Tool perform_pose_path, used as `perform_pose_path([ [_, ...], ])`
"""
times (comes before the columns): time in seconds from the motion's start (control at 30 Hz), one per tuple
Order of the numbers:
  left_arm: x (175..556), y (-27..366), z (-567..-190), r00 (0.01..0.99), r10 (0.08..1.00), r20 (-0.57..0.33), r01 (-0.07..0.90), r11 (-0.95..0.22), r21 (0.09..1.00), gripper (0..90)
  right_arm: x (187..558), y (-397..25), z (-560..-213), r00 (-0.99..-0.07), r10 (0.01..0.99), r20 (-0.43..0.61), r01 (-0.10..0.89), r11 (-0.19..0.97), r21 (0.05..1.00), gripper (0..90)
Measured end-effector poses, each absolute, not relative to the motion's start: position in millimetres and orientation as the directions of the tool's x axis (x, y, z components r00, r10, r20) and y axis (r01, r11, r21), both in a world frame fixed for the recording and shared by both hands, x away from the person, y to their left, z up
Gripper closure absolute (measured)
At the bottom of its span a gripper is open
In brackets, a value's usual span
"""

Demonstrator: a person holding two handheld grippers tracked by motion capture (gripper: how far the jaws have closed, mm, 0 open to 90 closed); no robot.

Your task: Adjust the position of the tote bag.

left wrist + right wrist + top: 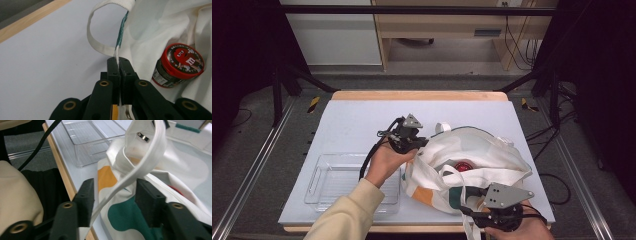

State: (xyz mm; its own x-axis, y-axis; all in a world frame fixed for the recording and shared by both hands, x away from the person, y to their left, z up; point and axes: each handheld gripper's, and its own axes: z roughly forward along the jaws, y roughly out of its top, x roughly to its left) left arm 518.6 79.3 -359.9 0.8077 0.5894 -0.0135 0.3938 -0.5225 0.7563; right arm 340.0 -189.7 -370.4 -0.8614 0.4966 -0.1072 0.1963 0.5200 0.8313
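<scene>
On the pale grey desk a white cloth tote bag with orange and green patches lies open at about 4 o'clock from the desk's middle, its mouth spread wide. The left gripper sits at the bag's 9 o'clock edge; in the left gripper view its jaws are pressed together on the bag's rim, pinching the white fabric where a green stitched band runs up from them, with a white strap loop curving away at 11 o'clock. Inside the bag, at 3 o'clock from those jaws, rests a round tub with a red lid and dark printed sides, tipped on its side; from above its red lid shows in the bag's opening. The right gripper is at the bag's 6 o'clock edge, near the desk's front; in the right gripper view its jaws stand wide apart with a white fabric strap running slantwise between them, not clamped, over the bag's green patch. A clear plastic rectangular tray sits at 9 o'clock from the bag, just beside it.
</scene>
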Motion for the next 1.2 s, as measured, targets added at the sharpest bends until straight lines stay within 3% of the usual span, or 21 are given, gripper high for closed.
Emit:
perform_pose_path([
  [0.1, 520, 81, -359, 0.807, 0.59, -0.022, 0.397, -0.515, 0.76, 88.7, 338, -199, -370, -0.848, 0.518, -0.11, 0.203, 0.509, 0.836, 38.1],
  [0.27, 520, 80, -359, 0.807, 0.591, -0.015, 0.391, -0.515, 0.763, 88.7, 338, -213, -365, -0.828, 0.55, -0.112, 0.204, 0.481, 0.853, 31.8],
  [0.6, 517, 78, -353, 0.814, 0.581, -0.01, 0.381, -0.521, 0.764, 88.7, 356, -234, -368, -0.763, 0.633, -0.133, 0.233, 0.461, 0.856, 31.3],
  [0.8, 517, 79, -344, 0.814, 0.581, -0.011, 0.377, -0.512, 0.772, 88.8, 380, -228, -382, -0.764, 0.634, -0.119, 0.273, 0.484, 0.831, 24.7],
  [1.2, 515, 89, -334, 0.81, 0.585, -0.038, 0.382, -0.479, 0.79, 88.9, 397, -227, -396, -0.734, 0.661, -0.153, 0.3, 0.518, 0.801, 39.7],
])
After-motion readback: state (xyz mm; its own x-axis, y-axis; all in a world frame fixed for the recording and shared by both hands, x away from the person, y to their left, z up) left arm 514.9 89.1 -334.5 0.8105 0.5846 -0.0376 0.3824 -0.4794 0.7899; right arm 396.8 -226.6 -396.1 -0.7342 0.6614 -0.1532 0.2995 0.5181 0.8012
